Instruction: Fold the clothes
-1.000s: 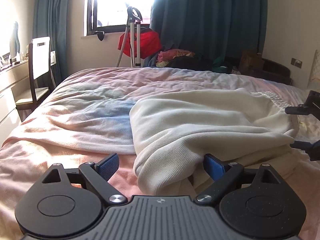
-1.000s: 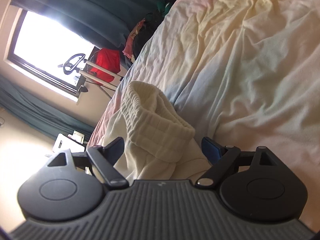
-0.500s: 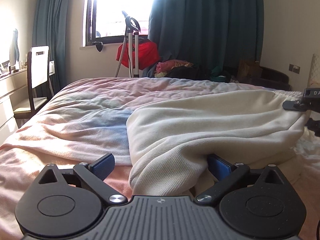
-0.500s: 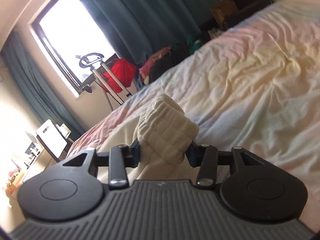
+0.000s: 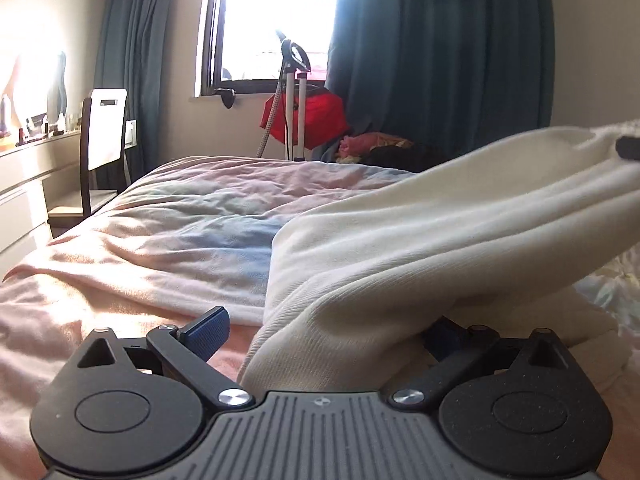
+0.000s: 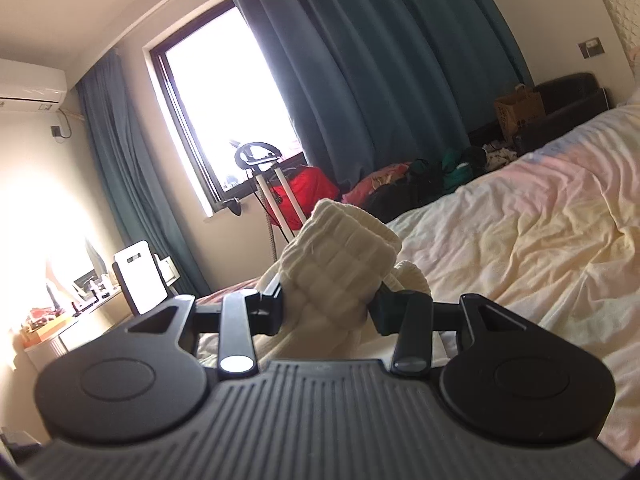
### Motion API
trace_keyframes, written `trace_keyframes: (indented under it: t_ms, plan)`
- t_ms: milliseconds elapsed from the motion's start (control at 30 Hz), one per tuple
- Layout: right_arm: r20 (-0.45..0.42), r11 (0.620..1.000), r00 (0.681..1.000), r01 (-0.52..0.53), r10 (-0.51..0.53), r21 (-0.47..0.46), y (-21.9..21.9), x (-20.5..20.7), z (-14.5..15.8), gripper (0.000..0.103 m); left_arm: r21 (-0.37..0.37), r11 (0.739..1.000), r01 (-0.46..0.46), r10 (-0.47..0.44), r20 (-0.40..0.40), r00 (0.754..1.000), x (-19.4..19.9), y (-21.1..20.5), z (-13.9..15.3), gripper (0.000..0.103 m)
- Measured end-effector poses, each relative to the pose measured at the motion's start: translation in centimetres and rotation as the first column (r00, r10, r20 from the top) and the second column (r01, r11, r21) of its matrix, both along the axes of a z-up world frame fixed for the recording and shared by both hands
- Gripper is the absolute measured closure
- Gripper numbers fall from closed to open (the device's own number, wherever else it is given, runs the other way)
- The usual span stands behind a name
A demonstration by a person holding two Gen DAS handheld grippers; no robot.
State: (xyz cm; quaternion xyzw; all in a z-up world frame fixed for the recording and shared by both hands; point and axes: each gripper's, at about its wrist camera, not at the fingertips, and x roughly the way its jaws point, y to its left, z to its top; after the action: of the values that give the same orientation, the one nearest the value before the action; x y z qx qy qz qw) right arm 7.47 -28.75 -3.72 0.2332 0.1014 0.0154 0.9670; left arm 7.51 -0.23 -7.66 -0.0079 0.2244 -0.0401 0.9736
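Left wrist view: the left tool (image 5: pixel 326 330) stands spread wide around the cream garment (image 5: pixel 420 248) lifting from the bed (image 5: pixel 140 248) toward 2 o'clock, where the right tool (image 6: pixel 328 306) is clamped on its ribbed hem.

- right gripper (image 6: pixel 328 306) clamped down on the cream ribbed knit garment's (image 5: pixel 420 240) cuff and rolled level
- that end's now lifted off the pastel bedspread (image 5: pixel 180 232), toward 2 o'clock in the left view

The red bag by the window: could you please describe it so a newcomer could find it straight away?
Start at the bright window beyond the bed. Below its sill, against the teal curtain, sits the red bag, behind a white-poled stand. It is the only bright red thing there.
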Motion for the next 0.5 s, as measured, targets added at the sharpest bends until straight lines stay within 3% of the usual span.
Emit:
trace_keyframes:
  t_ms: [100, 267, 433, 500]
  plan:
    - [-0.113, 0.997, 0.993, 0.050, -0.044, 0.055, -1.3, 1.1, -2.0, 0.057, -0.022, 1.000, -0.016, 0.015, -0.025, 1.000, -0.3, 0.2, 0.1, 0.002]
    - [-0.348, 0.957, 0.936, 0.142, -0.046, 0.254, -4.2, 1.9, -7.2, 0.049, -0.135, 0.989, -0.069, 0.049, -0.145, 0.988, -0.2, 1.2, -0.8, 0.002]
    - [-0.382, 0.923, 0.923, 0.180, -0.039, 0.340, -4.7, 1.8, -9.3, 0.030, -0.157, 0.985, -0.075, 0.049, -0.164, 0.985, 0.1, 1.6, -1.0, 0.002]
    - [-0.393, 0.887, 0.920, 0.177, 0.005, 0.427, -5.0, 2.0, -10.3, 0.020, -0.153, 0.985, -0.078, 0.053, -0.162, 0.985, 0.0, 1.6, -1.0, 0.002]
